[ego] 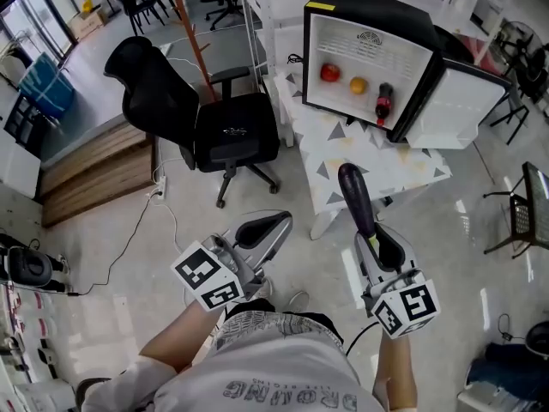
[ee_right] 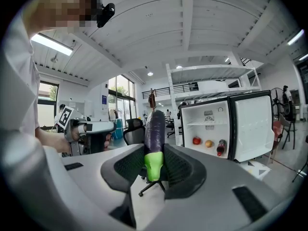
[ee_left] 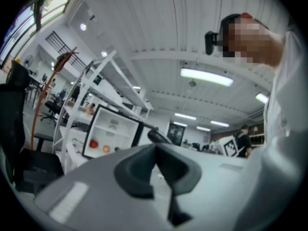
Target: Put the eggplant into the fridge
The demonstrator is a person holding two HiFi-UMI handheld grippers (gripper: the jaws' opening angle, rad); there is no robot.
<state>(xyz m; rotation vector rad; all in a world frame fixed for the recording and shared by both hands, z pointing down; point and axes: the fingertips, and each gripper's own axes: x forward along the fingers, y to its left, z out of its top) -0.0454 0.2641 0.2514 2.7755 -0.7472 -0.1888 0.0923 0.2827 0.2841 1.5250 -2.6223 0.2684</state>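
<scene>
A long dark purple eggplant (ego: pixel 354 197) with a green stem end sticks out forward from my right gripper (ego: pixel 375 245), whose jaws are shut on the stem end. In the right gripper view the eggplant (ee_right: pixel 155 129) stands up between the pads. The black mini fridge (ego: pixel 377 24) stands open on a table ahead, its white door (ego: pixel 459 106) swung to the right. Inside are a red fruit (ego: pixel 330 72), an orange fruit (ego: pixel 358 85) and a bottle (ego: pixel 383 101). My left gripper (ego: pixel 276 223) is lower left, shut and empty, its jaws touching in its own view (ee_left: pixel 155 153).
The fridge's table (ego: pixel 386 166) has a white cloth with grey triangles. A black office chair (ego: pixel 206 123) stands left of it, a white shelf frame (ego: pixel 257 24) behind. A cable (ego: pixel 129 239) runs over the floor at left. Another chair (ego: pixel 519 217) is at the right edge.
</scene>
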